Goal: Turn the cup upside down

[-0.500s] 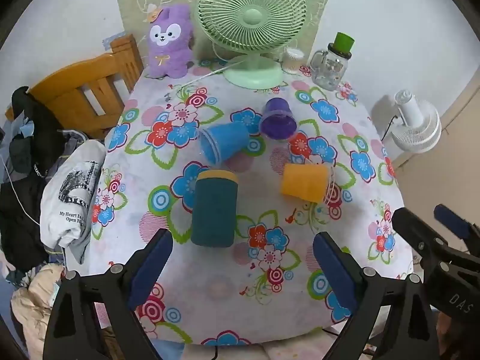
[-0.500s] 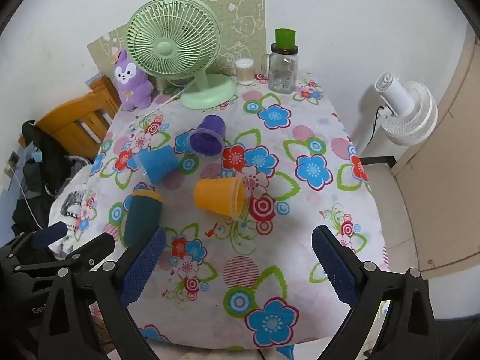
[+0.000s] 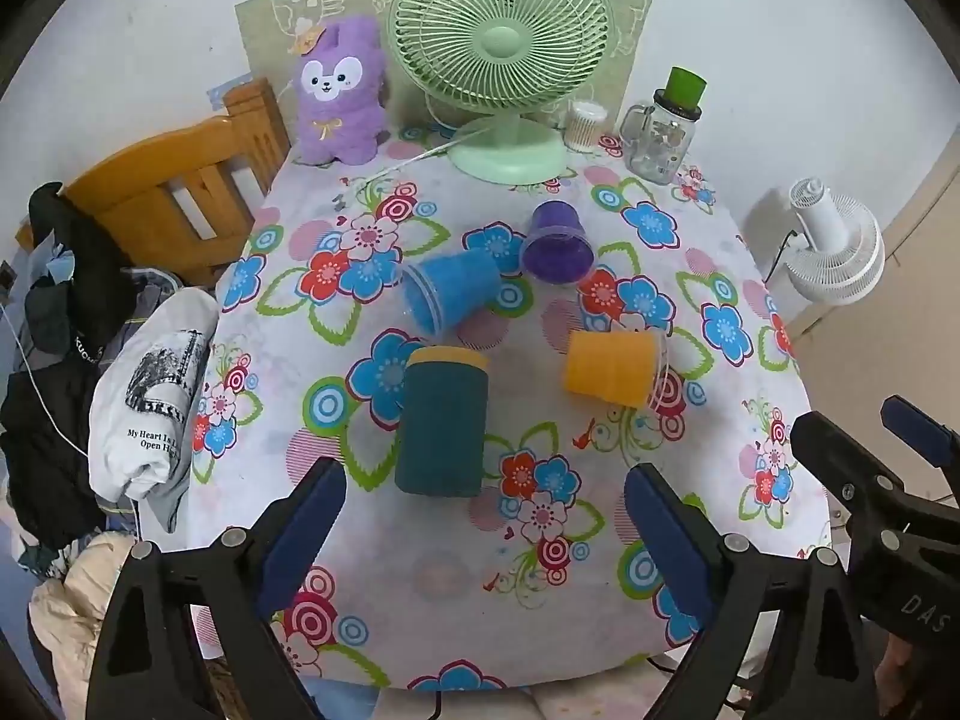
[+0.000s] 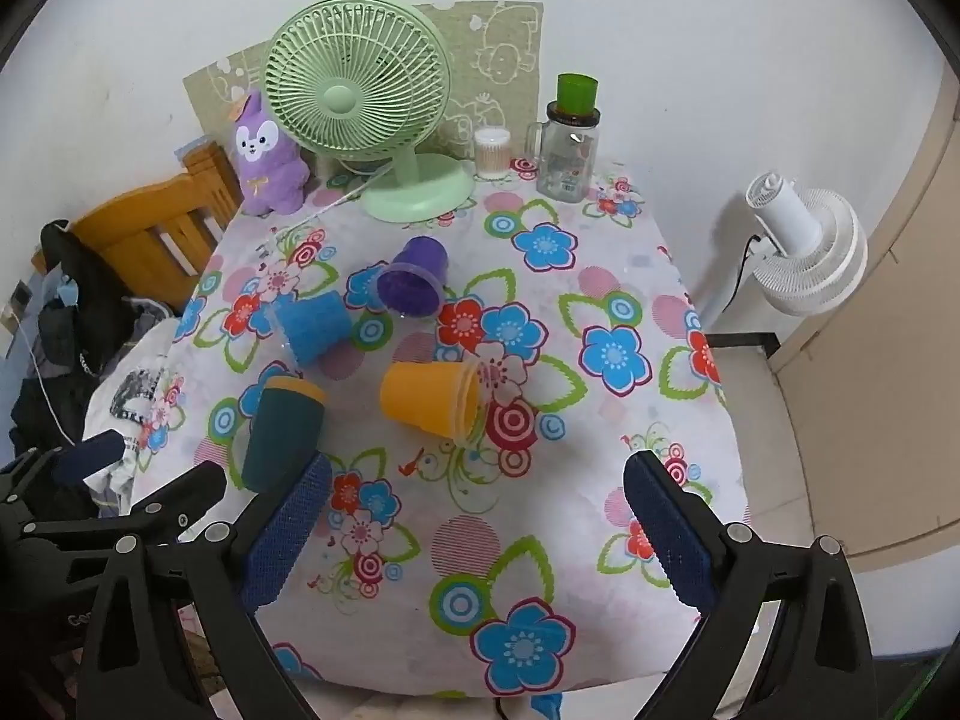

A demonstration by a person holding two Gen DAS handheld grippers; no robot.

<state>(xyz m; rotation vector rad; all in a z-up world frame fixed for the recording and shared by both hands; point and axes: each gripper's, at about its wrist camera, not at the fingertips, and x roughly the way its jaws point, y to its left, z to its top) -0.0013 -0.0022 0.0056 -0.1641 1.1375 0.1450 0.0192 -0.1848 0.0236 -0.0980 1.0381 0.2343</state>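
Observation:
Several cups lie on their sides on the flowered table (image 3: 420,588). A dark teal cup with a yellow rim (image 3: 442,422) (image 4: 282,433) lies nearest. A blue cup (image 3: 451,294) (image 4: 313,320), a purple cup (image 3: 556,244) (image 4: 414,277) and an orange cup (image 3: 613,367) (image 4: 433,396) lie beyond. My left gripper (image 3: 485,531) is open and empty above the near edge, just short of the teal cup. My right gripper (image 4: 477,531) is open and empty, nearer than the orange cup. Each gripper shows in the other's view (image 3: 882,468) (image 4: 120,480).
At the back stand a green desk fan (image 3: 501,54), a purple plush toy (image 3: 342,102), a small jar (image 3: 587,126) and a glass mug-jar with a green lid (image 3: 663,132). A wooden chair (image 3: 168,198) with clothes is left; a white floor fan (image 3: 834,252) is right.
Both grippers have barely shifted; the cups lie where they were.

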